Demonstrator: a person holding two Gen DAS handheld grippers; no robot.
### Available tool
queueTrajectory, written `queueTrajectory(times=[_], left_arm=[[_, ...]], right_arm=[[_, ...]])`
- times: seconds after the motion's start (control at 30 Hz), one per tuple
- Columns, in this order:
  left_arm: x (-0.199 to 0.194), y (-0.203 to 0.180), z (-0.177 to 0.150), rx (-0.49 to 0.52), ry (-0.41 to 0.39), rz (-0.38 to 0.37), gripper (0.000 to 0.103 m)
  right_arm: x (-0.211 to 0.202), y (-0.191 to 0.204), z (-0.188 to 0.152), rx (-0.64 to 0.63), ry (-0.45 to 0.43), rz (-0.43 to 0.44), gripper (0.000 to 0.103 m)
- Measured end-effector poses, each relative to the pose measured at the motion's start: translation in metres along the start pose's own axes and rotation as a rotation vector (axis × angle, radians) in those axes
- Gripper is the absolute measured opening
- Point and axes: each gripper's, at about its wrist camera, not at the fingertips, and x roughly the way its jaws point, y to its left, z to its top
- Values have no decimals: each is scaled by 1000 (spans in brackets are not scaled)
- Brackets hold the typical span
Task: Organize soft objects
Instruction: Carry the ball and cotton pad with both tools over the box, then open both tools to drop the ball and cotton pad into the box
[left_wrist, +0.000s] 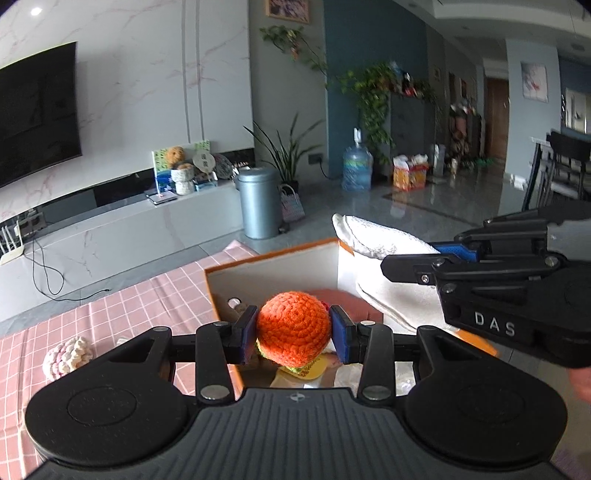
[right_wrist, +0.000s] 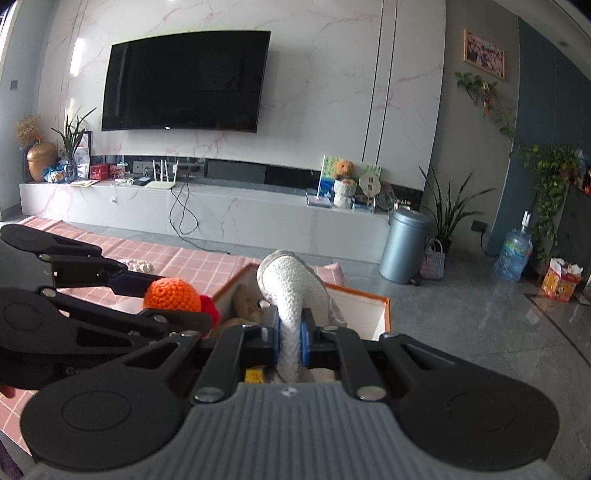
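Pink checked tablecloth bears orange-rimmed box holding plush toys

A black television is mounted on the marble-patterned wall. Below it runs a low grey console carrying a white router, a gold vase, red boxes and a small teddy bear above a knitted white pot. A grey lidded bin stands on the floor at the console's end, with a woven basket just beside it. A potted plant stands behind the basket. A blue water bottle sits near the blue wall, a trailing green plant hanging above it. The glossy grey floor reflects light.
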Motion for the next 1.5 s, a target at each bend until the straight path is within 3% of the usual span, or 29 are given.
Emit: queueTrajectory(times=[0.33, 0.87, 1.23, 1.4, 1.5], left_arm=[[33, -12, -15, 63, 116, -48, 46], [62, -26, -32, 184, 257, -75, 46], [76, -24, -36, 185, 357, -100, 49], [76, -21, -35, 172, 363, -98, 64], [73, -18, -34, 152, 355, -102, 67]], right_arm=[[36, -19, -27, 38, 149, -20, 9], [69, -28, -41, 134, 317, 89, 11], [79, -26, -45, 181, 407, 144, 32], [76, -26, -42, 170, 404, 143, 37], [72, -27, -39, 163, 391, 145, 42]])
